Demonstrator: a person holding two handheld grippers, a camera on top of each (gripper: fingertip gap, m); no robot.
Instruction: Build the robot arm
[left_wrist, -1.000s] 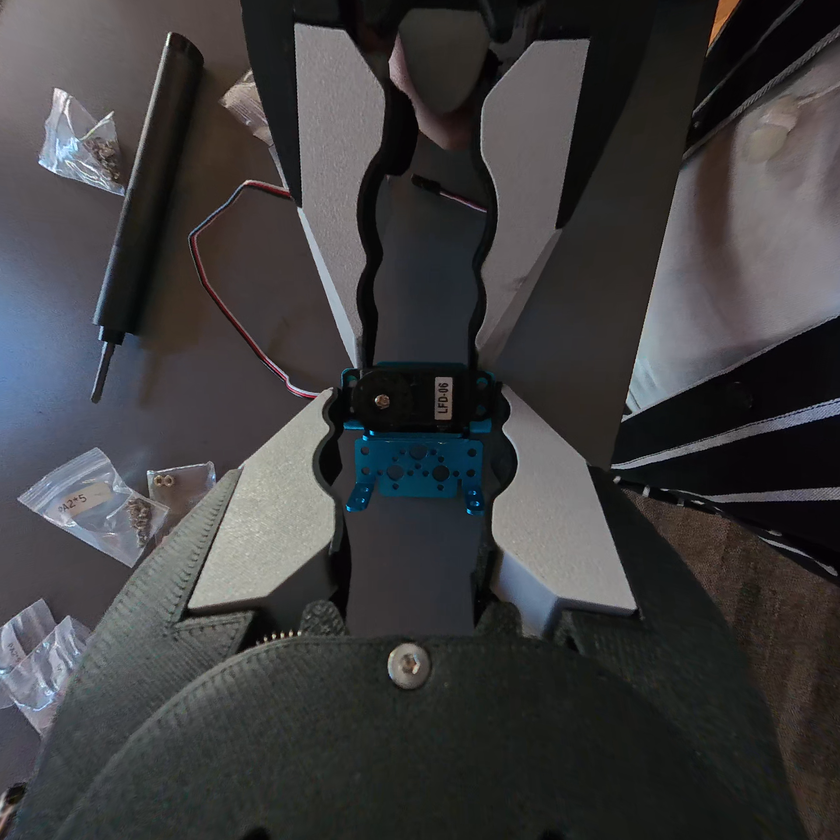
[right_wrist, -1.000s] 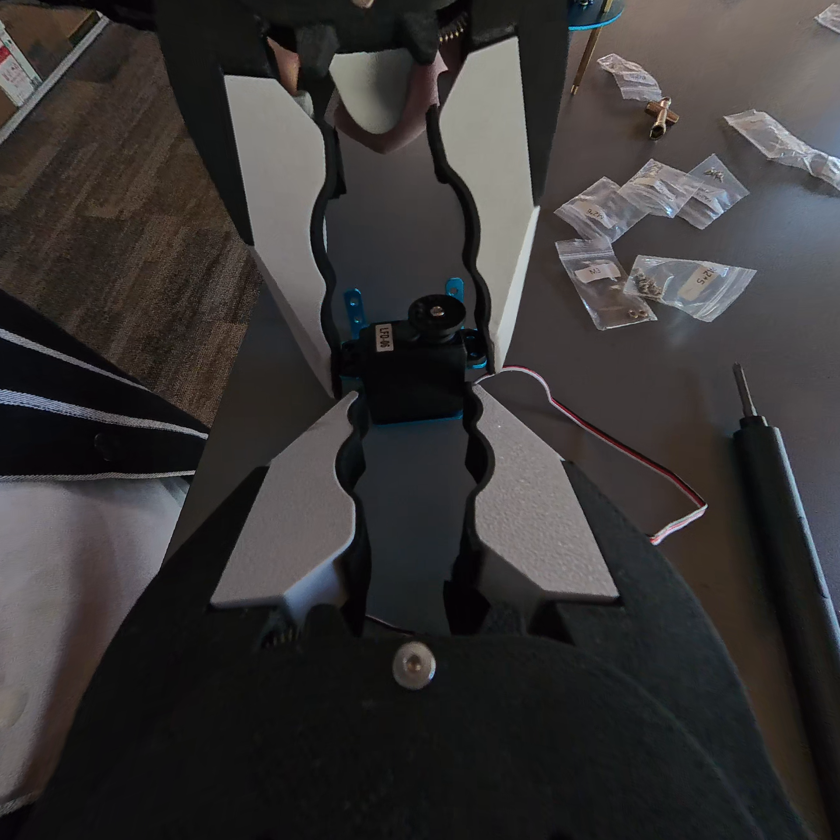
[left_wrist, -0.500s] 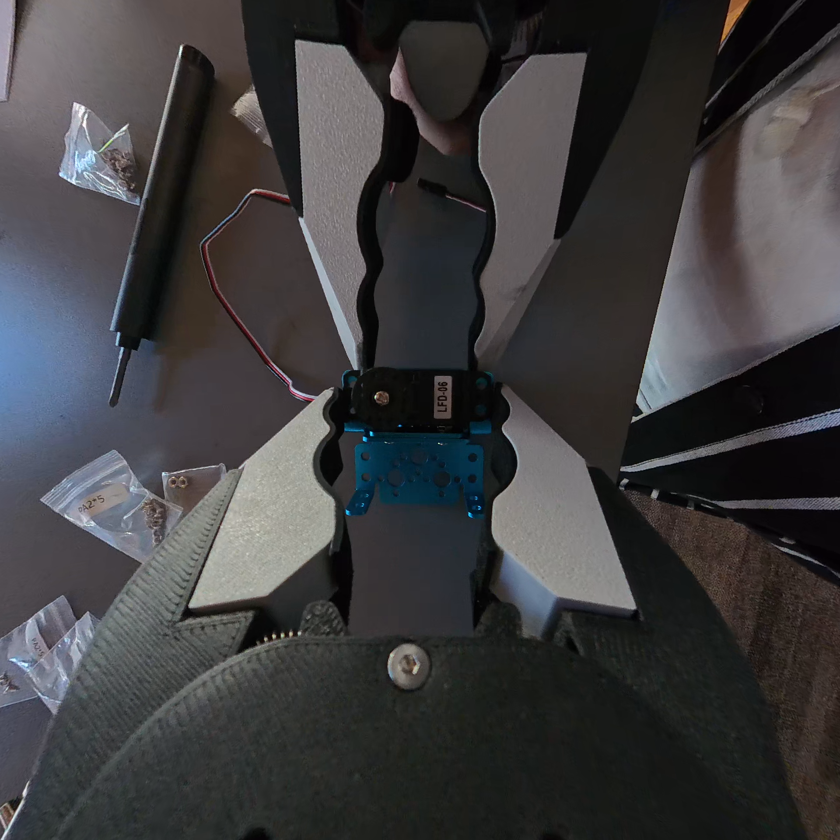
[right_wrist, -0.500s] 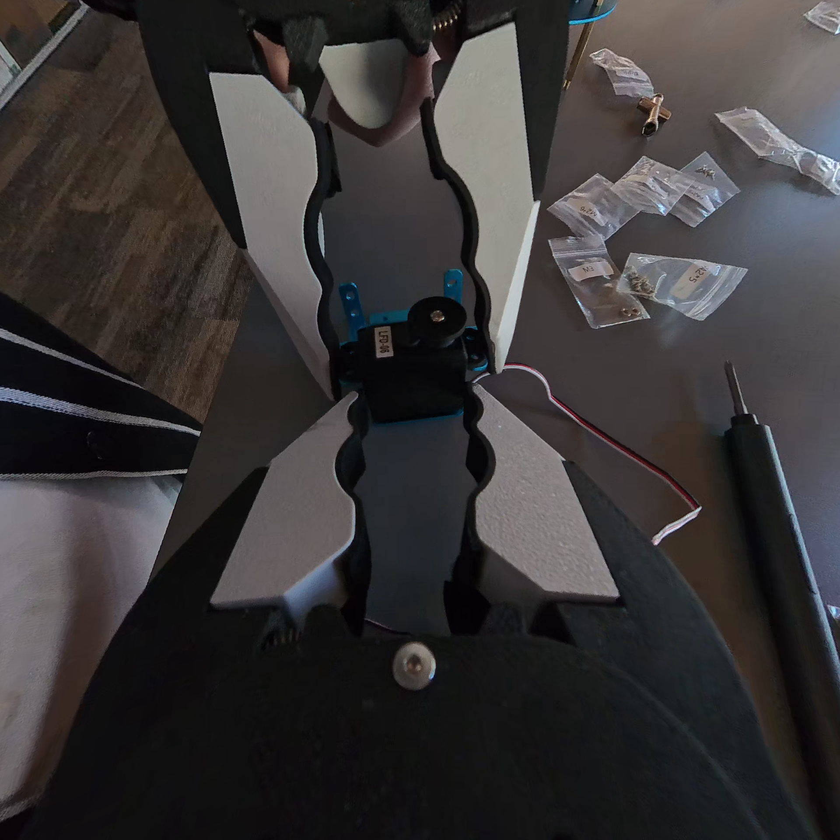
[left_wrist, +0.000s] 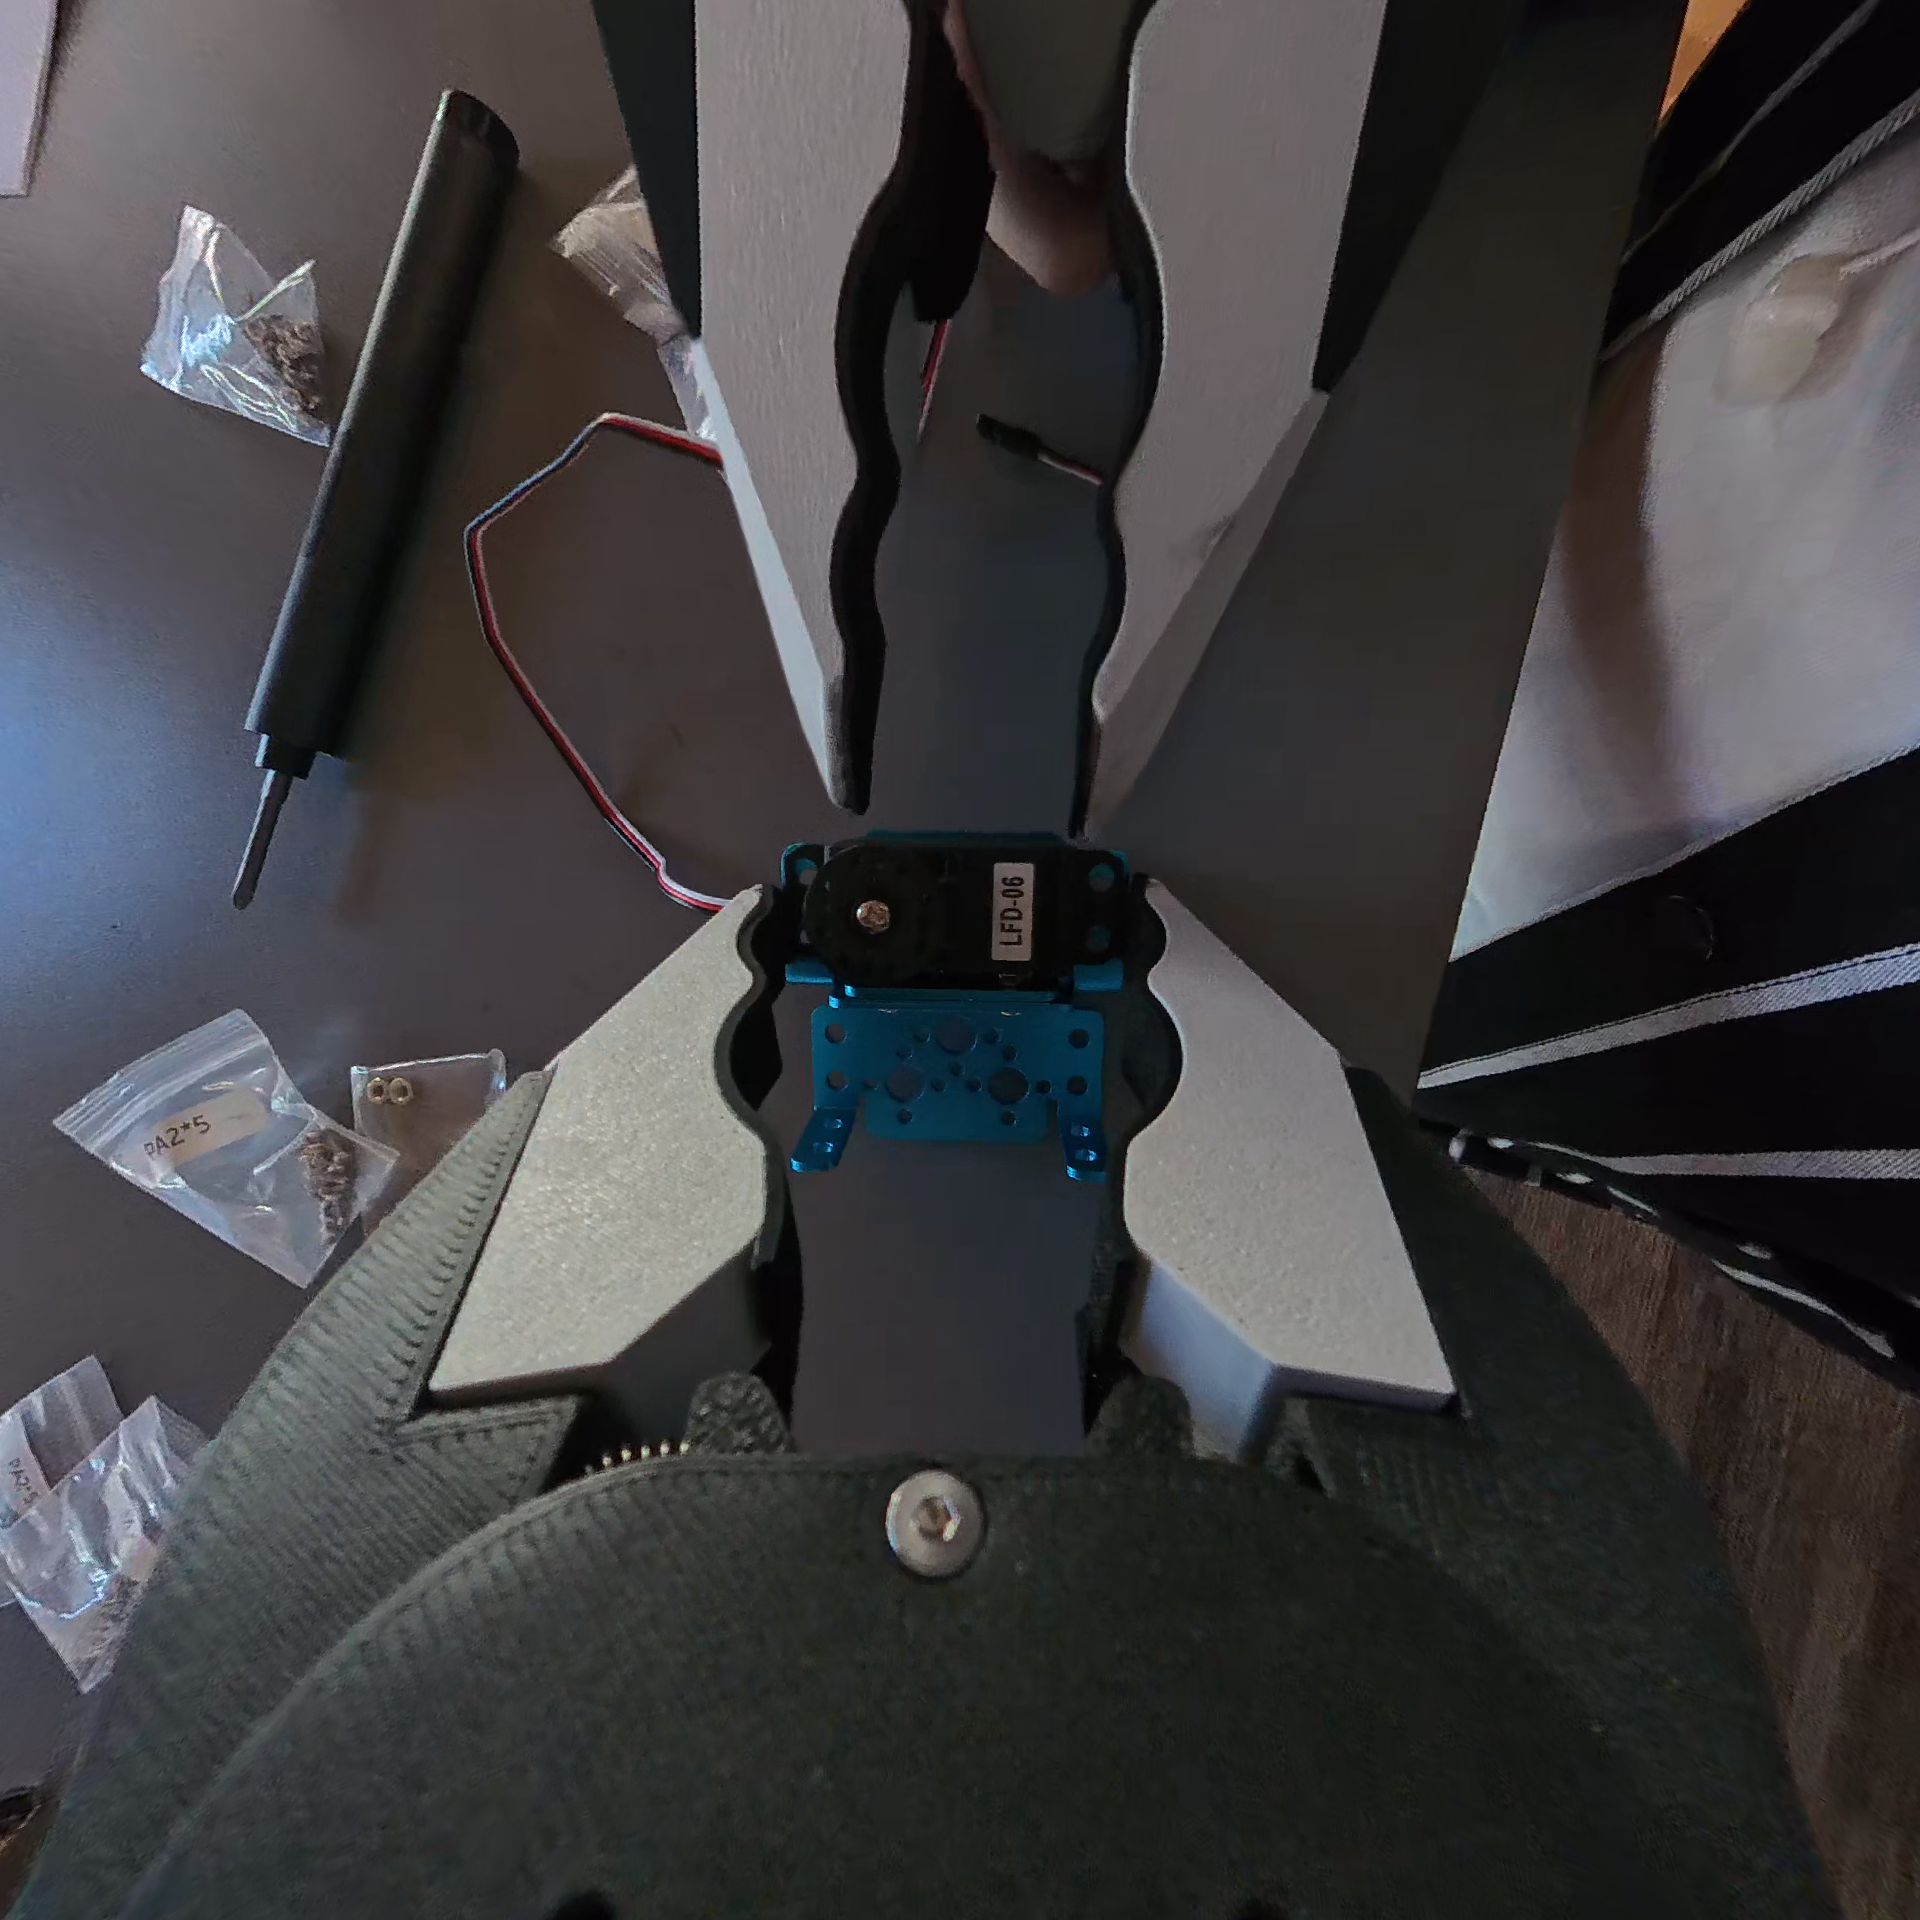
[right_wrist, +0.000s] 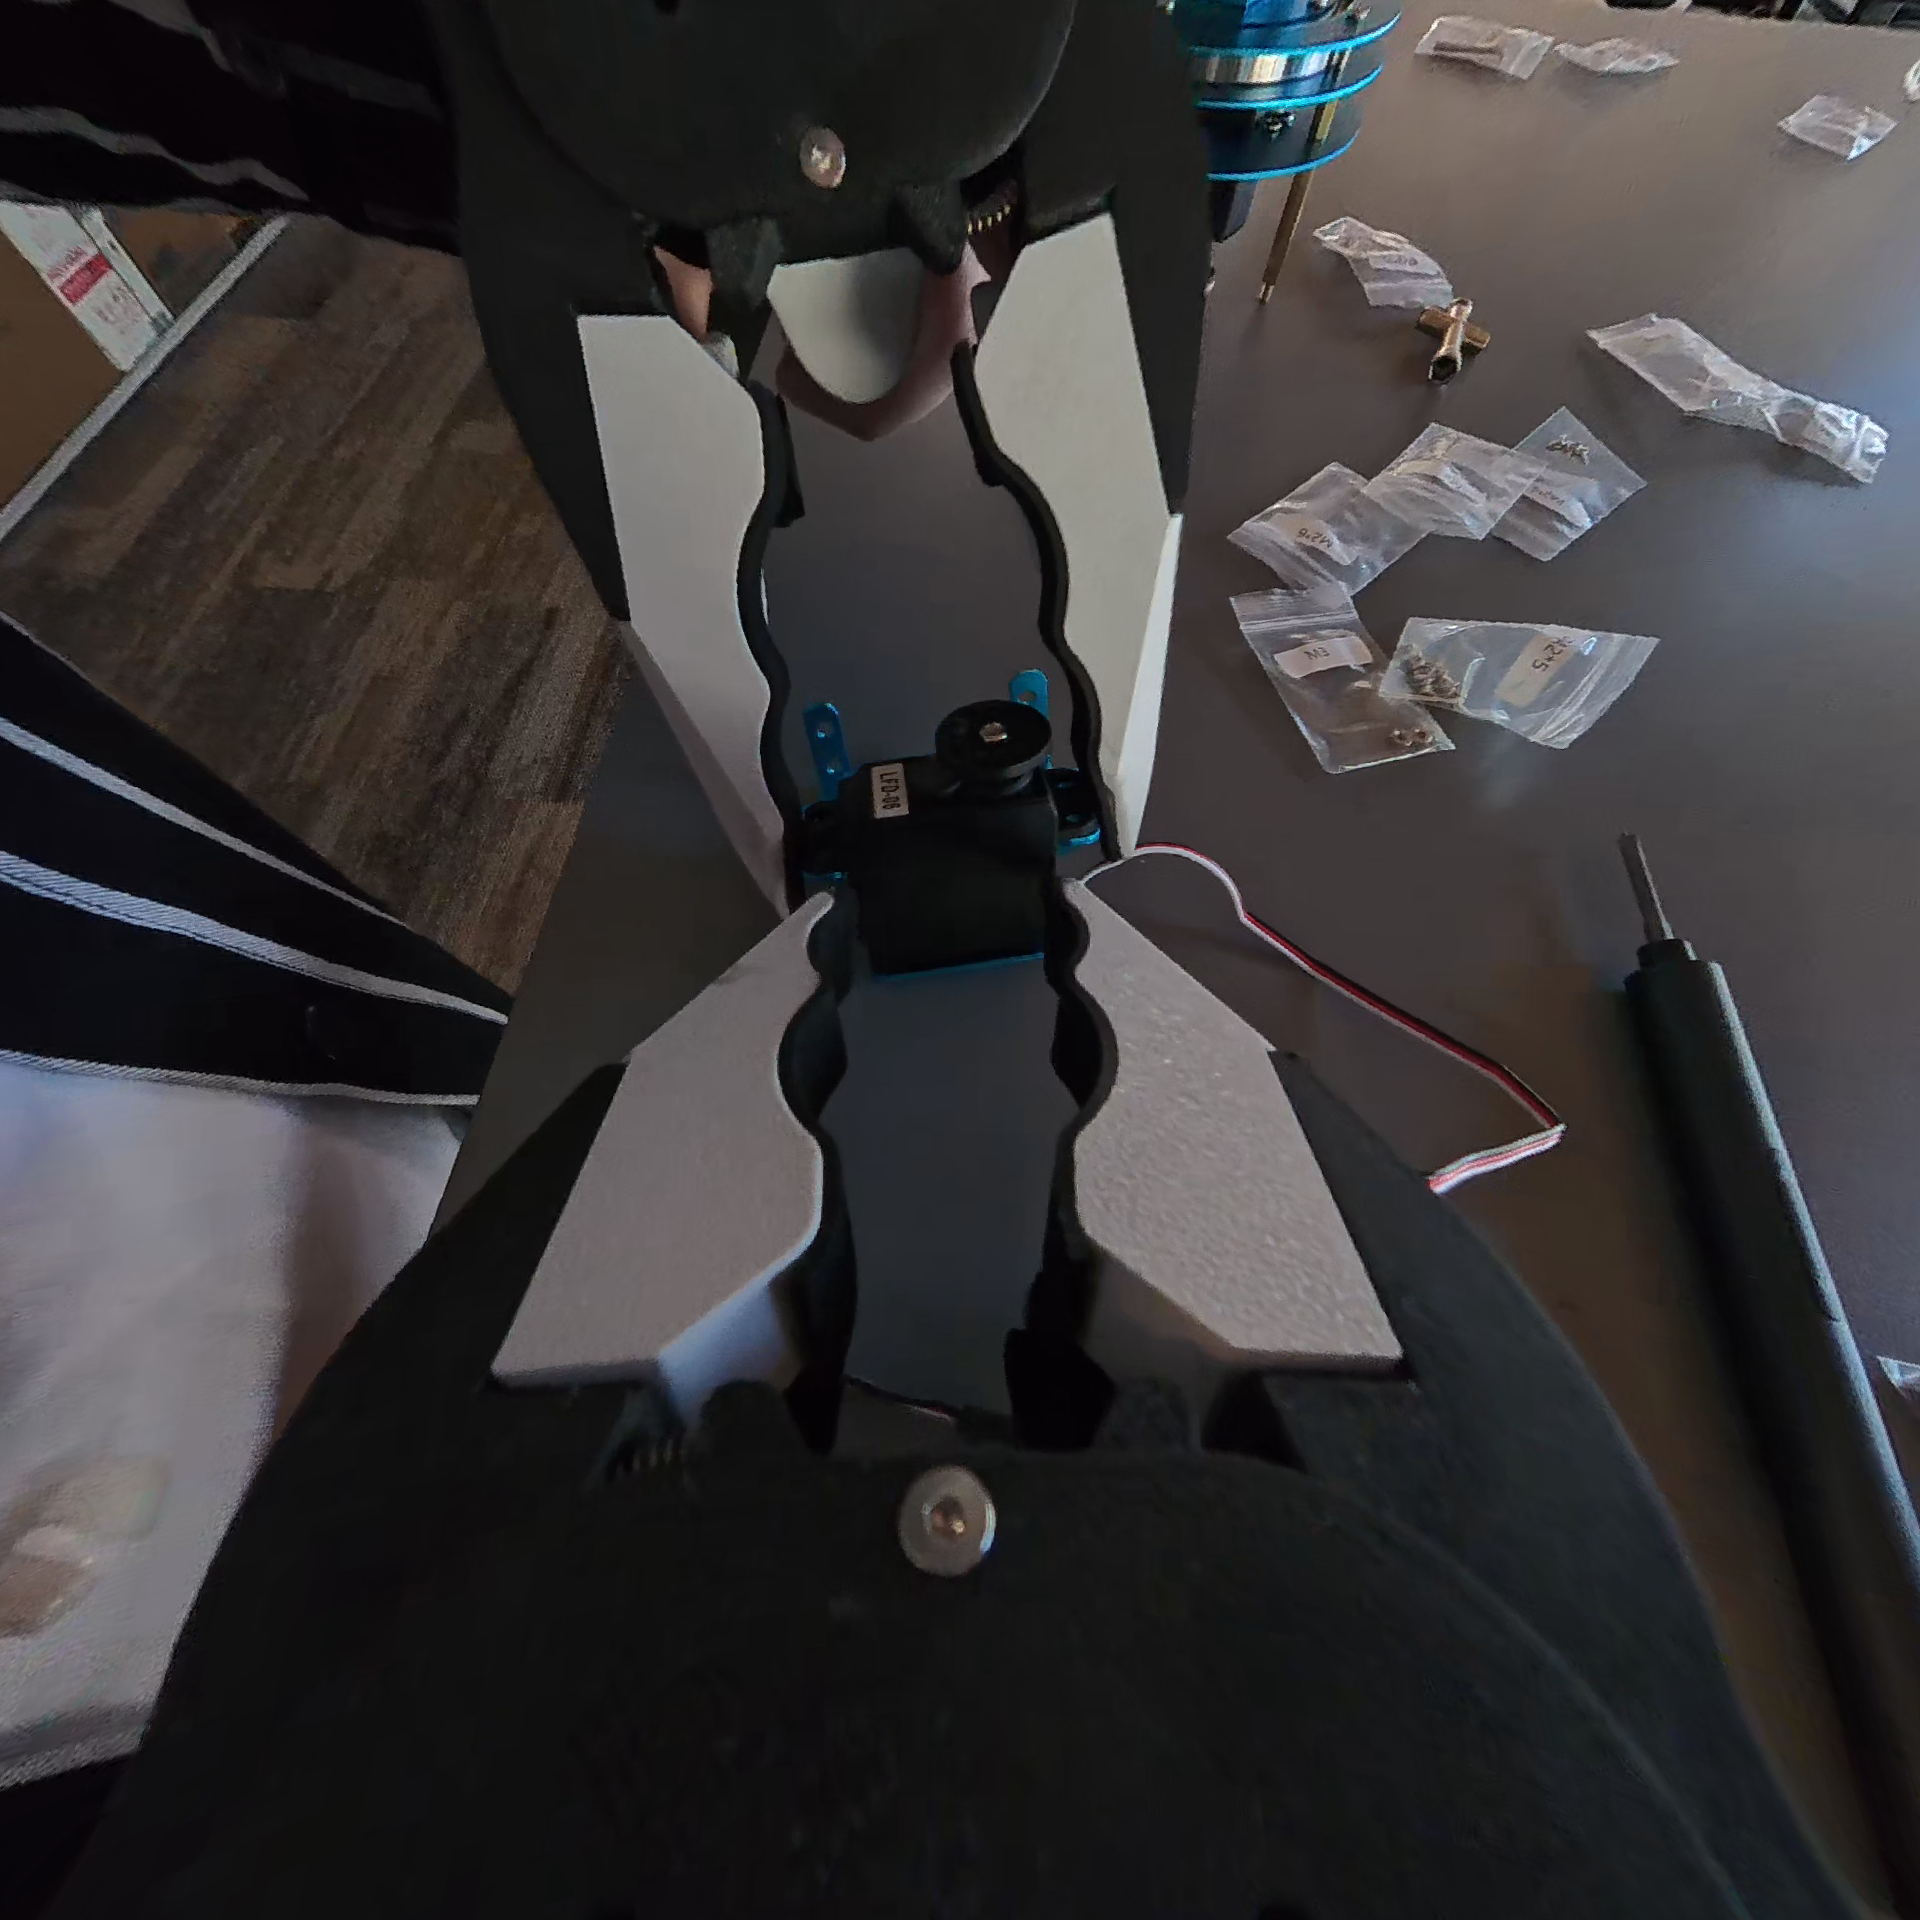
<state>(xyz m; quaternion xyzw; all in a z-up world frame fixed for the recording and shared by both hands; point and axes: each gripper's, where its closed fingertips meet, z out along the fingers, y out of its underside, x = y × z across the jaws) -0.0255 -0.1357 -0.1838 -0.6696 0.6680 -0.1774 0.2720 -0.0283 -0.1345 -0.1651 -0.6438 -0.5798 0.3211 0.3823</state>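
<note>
A small black servo (left_wrist: 935, 925) sits in a blue perforated metal bracket (left_wrist: 956, 1081), held above a dark table (left_wrist: 125, 748). My left gripper (left_wrist: 961, 914) is shut on the servo and bracket from the sides. My right gripper (left_wrist: 966, 816) faces it from the far side, tips at the servo. In the right wrist view my right gripper (right_wrist: 945, 904) is shut on the black servo body (right_wrist: 951, 831), with the left gripper (right_wrist: 954, 868) opposite and the bracket ears (right_wrist: 826, 727) behind. The servo's red, black and white wire (left_wrist: 520, 644) trails onto the table.
A black screwdriver (left_wrist: 374, 416) lies left of the wire; it also shows in the right wrist view (right_wrist: 1766, 1195). Several small bags of screws (left_wrist: 218, 1143) (right_wrist: 1340, 675) are scattered around. A blue disc assembly (right_wrist: 1288, 94) and a brass cross tool (right_wrist: 1455, 338) stand farther off. Striped clothing (left_wrist: 1714, 987) lies past the table edge. Both grippers' tips are close together, under 4 cm apart. The black screwdriver (left_wrist: 374, 416) is about 15 centimeters from both grippers' fingertips. Look for it in the right wrist view (right_wrist: 1801, 1343) too.
Both grippers keep hold of the servo and have shifted together. The right wrist view has tilted, so more of the left gripper's body and the blue disc assembly show.
</note>
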